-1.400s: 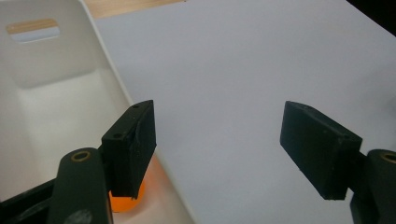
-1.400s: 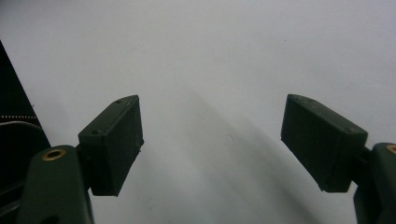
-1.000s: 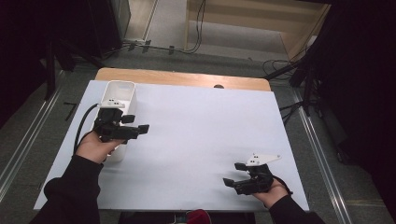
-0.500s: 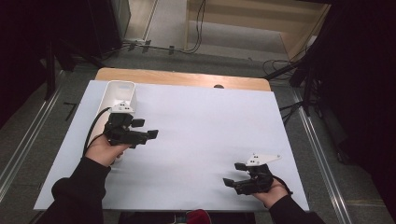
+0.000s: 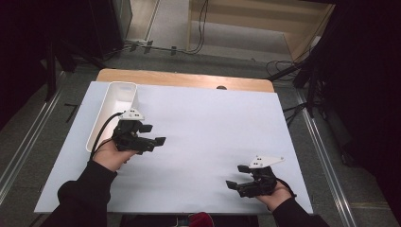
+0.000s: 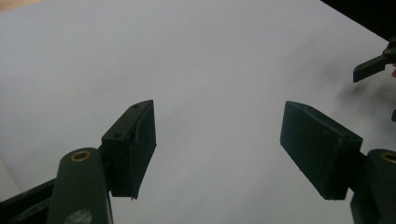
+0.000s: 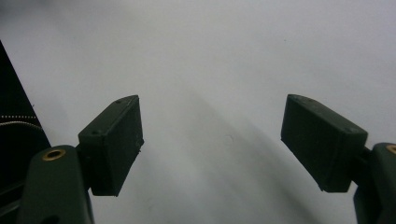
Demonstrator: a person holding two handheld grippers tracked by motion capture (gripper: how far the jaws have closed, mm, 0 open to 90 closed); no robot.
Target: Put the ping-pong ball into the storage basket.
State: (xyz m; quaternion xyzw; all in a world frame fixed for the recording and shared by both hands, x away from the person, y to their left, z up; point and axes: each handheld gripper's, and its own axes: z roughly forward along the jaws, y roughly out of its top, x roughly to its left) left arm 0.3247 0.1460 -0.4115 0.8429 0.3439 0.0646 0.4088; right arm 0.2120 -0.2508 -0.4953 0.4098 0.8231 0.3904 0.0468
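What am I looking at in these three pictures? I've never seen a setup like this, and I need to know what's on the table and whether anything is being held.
No robot arm here: a person stands at a table covered in white and holds a two-jaw tool in each hand. The high view looks down from above; the left gripper sits beside a long white tray at the table's left edge, and the right gripper is near the front right. The other two pictures come from cameras riding on each tool, looking out between its black jaws. In the left gripper view and the right gripper view, the jaws stand apart with bare white surface between them, so both are open and hold nothing.
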